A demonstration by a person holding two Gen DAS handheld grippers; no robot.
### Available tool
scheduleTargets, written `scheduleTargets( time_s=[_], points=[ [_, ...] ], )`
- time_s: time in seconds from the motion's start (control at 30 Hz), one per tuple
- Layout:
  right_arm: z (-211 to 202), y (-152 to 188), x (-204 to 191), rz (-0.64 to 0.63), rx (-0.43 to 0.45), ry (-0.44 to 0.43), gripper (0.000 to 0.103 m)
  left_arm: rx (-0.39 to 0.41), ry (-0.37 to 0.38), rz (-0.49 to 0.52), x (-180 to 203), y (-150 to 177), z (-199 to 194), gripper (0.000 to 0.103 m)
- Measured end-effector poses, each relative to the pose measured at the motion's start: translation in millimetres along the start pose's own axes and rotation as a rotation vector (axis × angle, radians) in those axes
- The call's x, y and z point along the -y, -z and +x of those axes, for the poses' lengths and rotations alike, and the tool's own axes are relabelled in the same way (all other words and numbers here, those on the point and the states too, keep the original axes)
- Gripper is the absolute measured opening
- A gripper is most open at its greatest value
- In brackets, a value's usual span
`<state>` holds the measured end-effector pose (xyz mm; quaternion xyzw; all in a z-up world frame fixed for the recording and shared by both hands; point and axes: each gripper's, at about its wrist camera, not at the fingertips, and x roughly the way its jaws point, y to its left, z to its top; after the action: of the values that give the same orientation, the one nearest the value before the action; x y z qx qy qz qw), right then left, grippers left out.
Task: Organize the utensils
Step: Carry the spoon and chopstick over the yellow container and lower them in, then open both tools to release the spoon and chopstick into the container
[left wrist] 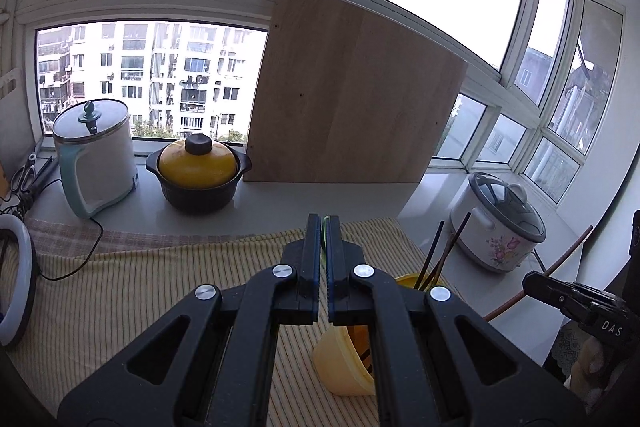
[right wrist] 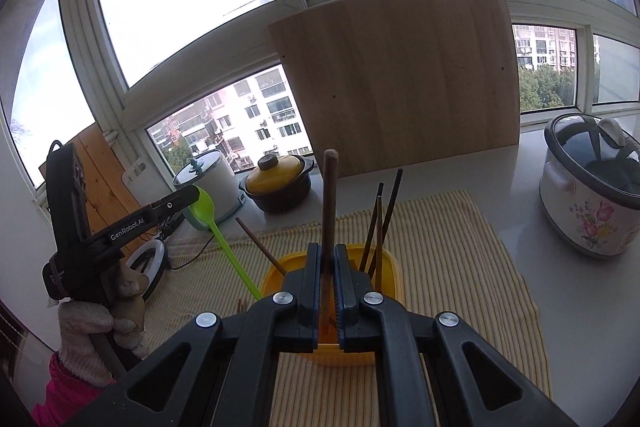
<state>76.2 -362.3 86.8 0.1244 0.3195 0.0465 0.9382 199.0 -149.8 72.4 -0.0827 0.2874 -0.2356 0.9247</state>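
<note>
We hold one utensil in each gripper, and the step in hand, as we judge it, is to lower both into the yellow holder (right wrist: 332, 307) on the striped cloth (right wrist: 440, 247). The right gripper (right wrist: 328, 259) is clamped on a brown wooden handle (right wrist: 330, 187), which stands nearly upright just above the holder — already directly over the opening. The left gripper (right wrist: 188, 197) is closed on the green spoon (right wrist: 208, 215); it hangs at about nine o'clock from the holder, its handle slanting down toward the rim. Several dark chopsticks (right wrist: 384, 223) already lean inside, toward one o'clock. To do this well we should bring the brown handle straight down into the free space, not against the chopsticks — and release only when its end rests on the bottom.
</note>
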Motion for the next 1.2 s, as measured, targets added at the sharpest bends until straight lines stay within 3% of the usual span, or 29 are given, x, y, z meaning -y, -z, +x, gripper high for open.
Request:
scheduleTargets(
  time_s=[0.47,0.6,0.67,0.87,1.0,1.2],
  points=[
    [22,10,4,0.01,-0.062,0.011,0.004,-0.079,0.067,0.015,11,19,7,0.0],
    [25,13,3,0.007,-0.069,0.016,0.014,-0.107,0.094,0.008,10,22,7,0.007],
    [24,13,2,0.005,-0.062,0.022,0.025,-0.112,0.103,0.009,10,23,5,0.02],
    [20,16,-3,-0.004,-0.048,0.035,0.036,-0.111,0.096,0.009,5,26,1,0.02],
    [16,16,-3,0.005,-0.02,0.052,0.052,-0.12,0.086,0.011,-1,30,-2,0.02],
    [8,12,-4,0.011,0.021,0.073,0.057,-0.129,0.067,0.005,-18,37,-8,0.02]
  ],
)
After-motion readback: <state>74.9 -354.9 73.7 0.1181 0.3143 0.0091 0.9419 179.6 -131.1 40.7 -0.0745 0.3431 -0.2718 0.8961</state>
